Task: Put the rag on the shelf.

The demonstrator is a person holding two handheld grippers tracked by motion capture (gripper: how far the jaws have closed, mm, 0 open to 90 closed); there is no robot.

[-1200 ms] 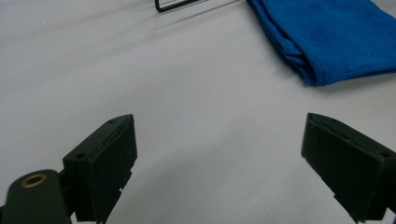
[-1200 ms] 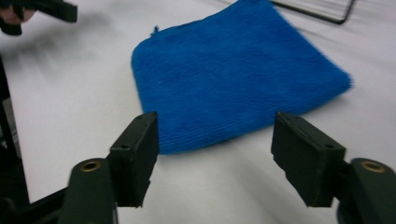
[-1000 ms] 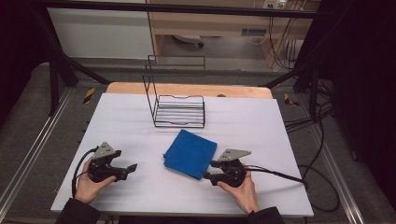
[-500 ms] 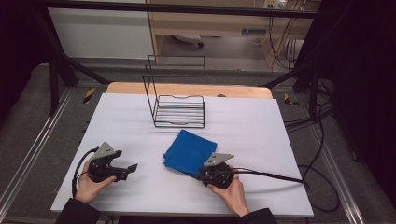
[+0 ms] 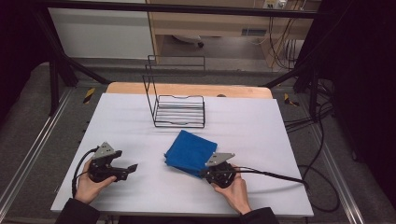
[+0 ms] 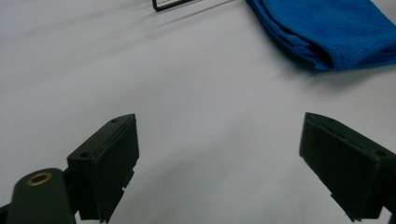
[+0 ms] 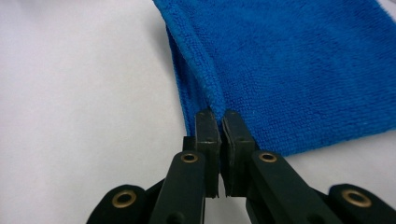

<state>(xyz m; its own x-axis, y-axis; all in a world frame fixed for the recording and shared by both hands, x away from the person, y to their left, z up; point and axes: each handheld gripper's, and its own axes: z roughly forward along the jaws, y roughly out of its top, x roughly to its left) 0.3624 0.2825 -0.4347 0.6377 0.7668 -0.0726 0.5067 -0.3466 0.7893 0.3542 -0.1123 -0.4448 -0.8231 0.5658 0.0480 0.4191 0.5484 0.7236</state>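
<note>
The right gripper [image 7: 219, 122] has its jaws pinched together on the near corner of the cloth [image 7: 299, 70]. In the right gripper view you can see the terry edge bunching up right where the pads meet, so it's got at least the top layer, maybe more; I can't tell how many folds are actually caught. So I'd call this the grab step, just done.

Next move, I'd guess: lift that corner and either peel the cloth open or carry it off, possibly to the rack [image 5: 180, 109] that sits just beyond the cloth. Whatever it is, it needs a slow pull upward first to check the grip holds, since a thick folded cloth slips out of a corner pinch pretty easily.

The right hand [image 5: 233, 191] is low, nearly flat on the desk [image 5: 280, 140], with the gripper pointing away from the person and up into the cloth's near edge.

The left gripper [image 5: 114, 168] sits well off to the left of the cloth, jaws wide apart and holding nothing, resting low over the desk and aimed roughly toward the cloth. The left hand [image 5: 88, 184] just looks parked, ready to come in for the other corner.
</note>
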